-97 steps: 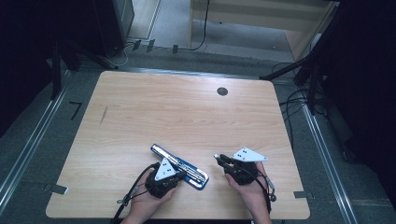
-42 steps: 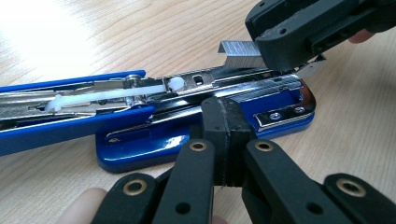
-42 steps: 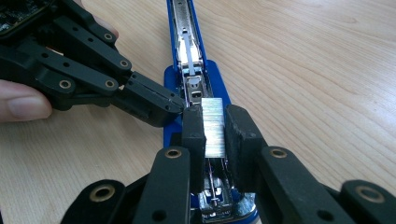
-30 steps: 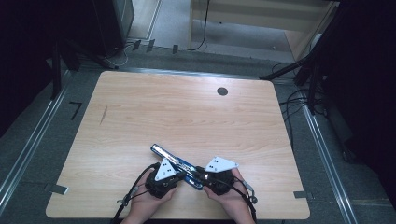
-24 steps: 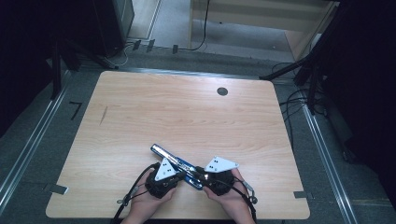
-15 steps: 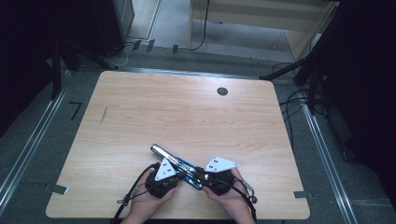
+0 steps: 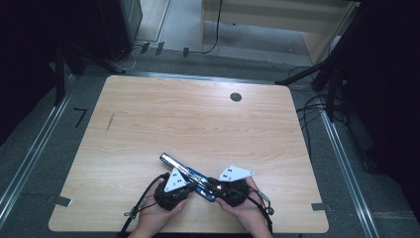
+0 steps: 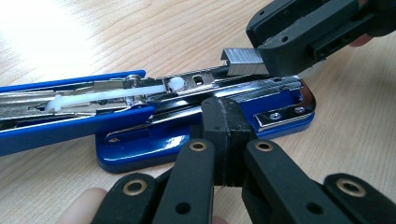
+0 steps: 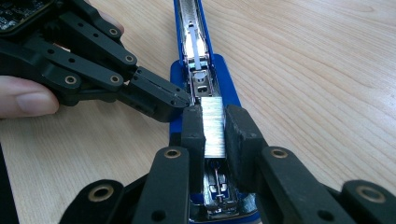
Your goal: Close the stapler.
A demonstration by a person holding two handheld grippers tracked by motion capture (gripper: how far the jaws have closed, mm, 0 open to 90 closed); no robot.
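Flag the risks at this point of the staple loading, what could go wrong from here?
1. The right gripper pinches the staple strip by its sides above the open stapler; a hard squeeze or a twist could break the strip.
2. The strip sits at the channel's end, not yet seated; lowered tilted, it may jam or miss the rail.
3. The left gripper seems to steady the stapler's base from one side; a sideways push could slide it on the table.

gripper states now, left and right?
Left gripper: fingers shut, pressed on the blue stapler base.
Right gripper: shut on the staple strip, over the open stapler's channel.
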